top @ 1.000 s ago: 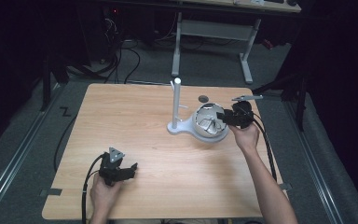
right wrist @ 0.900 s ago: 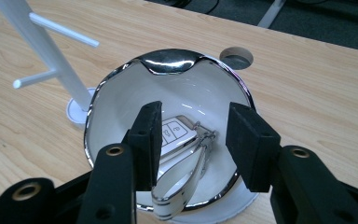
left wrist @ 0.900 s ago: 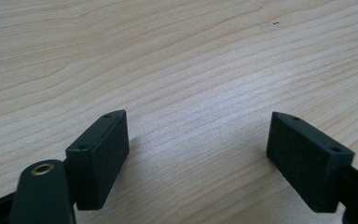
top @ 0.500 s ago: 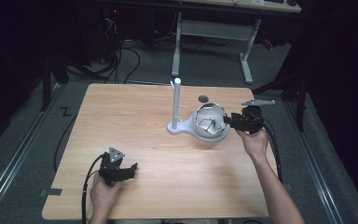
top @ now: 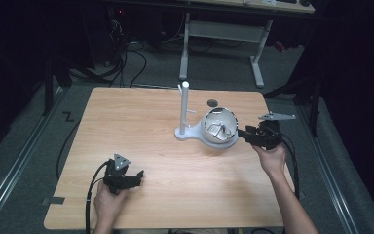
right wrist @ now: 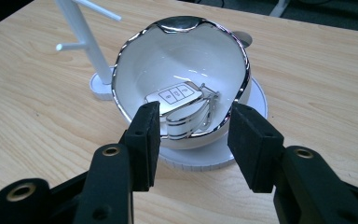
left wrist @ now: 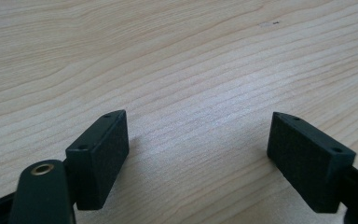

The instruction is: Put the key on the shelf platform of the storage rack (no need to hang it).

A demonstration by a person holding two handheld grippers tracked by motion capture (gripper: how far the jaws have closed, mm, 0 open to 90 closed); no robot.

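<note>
- Pulled back from the bowl (top: 220,127) since a second ago, the right gripper (top: 249,134) now sits just off its rim, jaws having just been opening, nothing between them.
- Its own view reveals a glossy key fob (right wrist: 175,96) inside the chrome-edged white bowl.
- Left gripper (top: 131,176) rests spread on the wooden table (top: 141,126).

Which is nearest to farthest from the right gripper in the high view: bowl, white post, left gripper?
From the right gripper:
1. Bowl, just left of its jaws, on the stand's base.
2. White post, beyond the bowl, upright.
3. Left gripper, near table edge, far left.
</note>
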